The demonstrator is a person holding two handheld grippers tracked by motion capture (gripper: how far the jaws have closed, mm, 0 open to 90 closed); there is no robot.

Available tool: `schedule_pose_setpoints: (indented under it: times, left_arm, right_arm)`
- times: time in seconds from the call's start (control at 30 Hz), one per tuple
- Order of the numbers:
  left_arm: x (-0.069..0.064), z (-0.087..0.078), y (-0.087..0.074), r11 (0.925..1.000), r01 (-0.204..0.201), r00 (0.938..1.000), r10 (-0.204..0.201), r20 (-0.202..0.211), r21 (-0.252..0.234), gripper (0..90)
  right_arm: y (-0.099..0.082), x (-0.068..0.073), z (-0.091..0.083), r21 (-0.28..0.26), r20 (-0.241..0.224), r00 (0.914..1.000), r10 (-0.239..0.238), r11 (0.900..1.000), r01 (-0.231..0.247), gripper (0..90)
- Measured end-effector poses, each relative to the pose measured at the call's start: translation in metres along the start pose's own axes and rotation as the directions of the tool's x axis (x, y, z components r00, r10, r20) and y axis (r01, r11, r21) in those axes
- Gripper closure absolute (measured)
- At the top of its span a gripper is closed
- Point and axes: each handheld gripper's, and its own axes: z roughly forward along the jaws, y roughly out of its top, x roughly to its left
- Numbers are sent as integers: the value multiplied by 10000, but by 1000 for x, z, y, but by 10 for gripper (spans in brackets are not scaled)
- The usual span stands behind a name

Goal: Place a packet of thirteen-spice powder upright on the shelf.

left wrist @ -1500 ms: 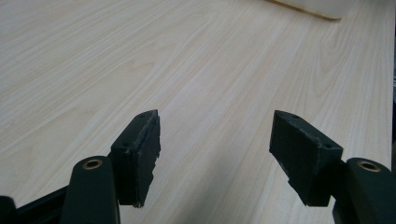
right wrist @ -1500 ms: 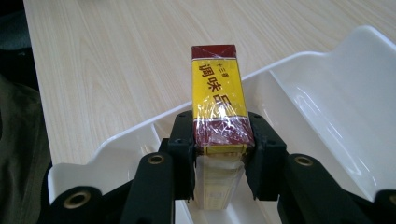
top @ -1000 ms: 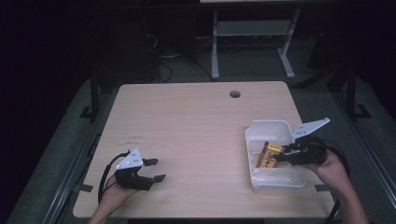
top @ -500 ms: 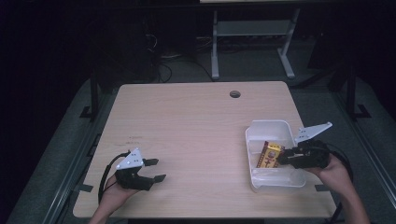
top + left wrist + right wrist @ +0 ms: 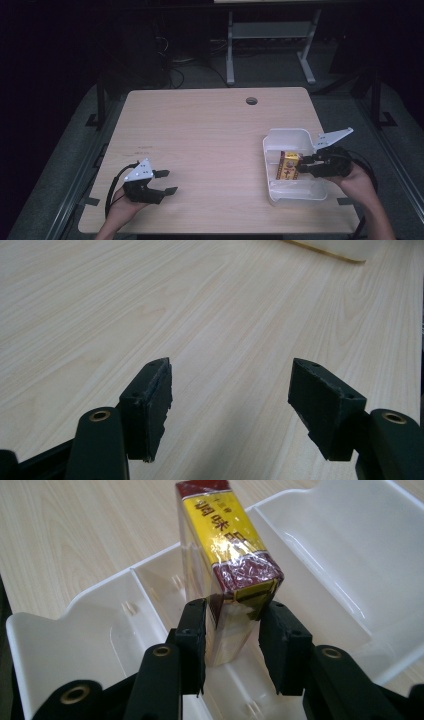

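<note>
A yellow and dark red box (image 5: 289, 165) wrapped in clear film sits in a white plastic bin (image 5: 291, 134) at the table's right front. My right gripper (image 5: 302, 166) reaches into the bin from the right and is shut on the box's near end. In the right gripper view the box (image 5: 225, 535) stands tilted on its narrow side between the jaws of the right gripper (image 5: 232, 614), inside the bin (image 5: 330, 545). My left gripper (image 5: 171, 182) rests open near the table's left front edge. In its own view the left gripper (image 5: 230, 375) holds nothing over bare wood.
The light wooden table (image 5: 210, 135) has a round cable hole (image 5: 251, 101) at the back. A low divider (image 5: 150, 600) splits the bin into compartments. A metal stand (image 5: 270, 40) is on the dark floor behind the table.
The right gripper has drawn slightly toward the person and lowered the box a little in the bin. The left gripper has not moved.
</note>
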Motion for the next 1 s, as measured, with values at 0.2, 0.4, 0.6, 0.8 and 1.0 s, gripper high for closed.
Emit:
schedule_pose_setpoints:
  times: [0.2,0.4,0.6,0.8,1.0]
  left_arm:
    - [0,0,0,10000,-17,10000,17,19,29,334]
    - [0,1,0,10000,-2,10000,2,24,34,334]
    - [0,0,0,10000,-14,10000,14,23,3,334]
    - [0,0,0,10000,-15,10000,15,2,3,334]
    - [0,0,0,10000,-17,10000,17,16,-1,334]
  right_arm:
    - [-3,-1,-2,-208,-30,9998,192,9996,-192,614]
    - [-2,1,-7,-675,-212,9995,247,9974,-261,552]
    - [6,6,-9,-1121,-534,9984,207,9933,-266,483]
    - [17,15,-9,-1275,-534,9986,-48,9918,-20,454]
    - [27,27,-9,-1495,-384,9987,-341,9884,280,415]
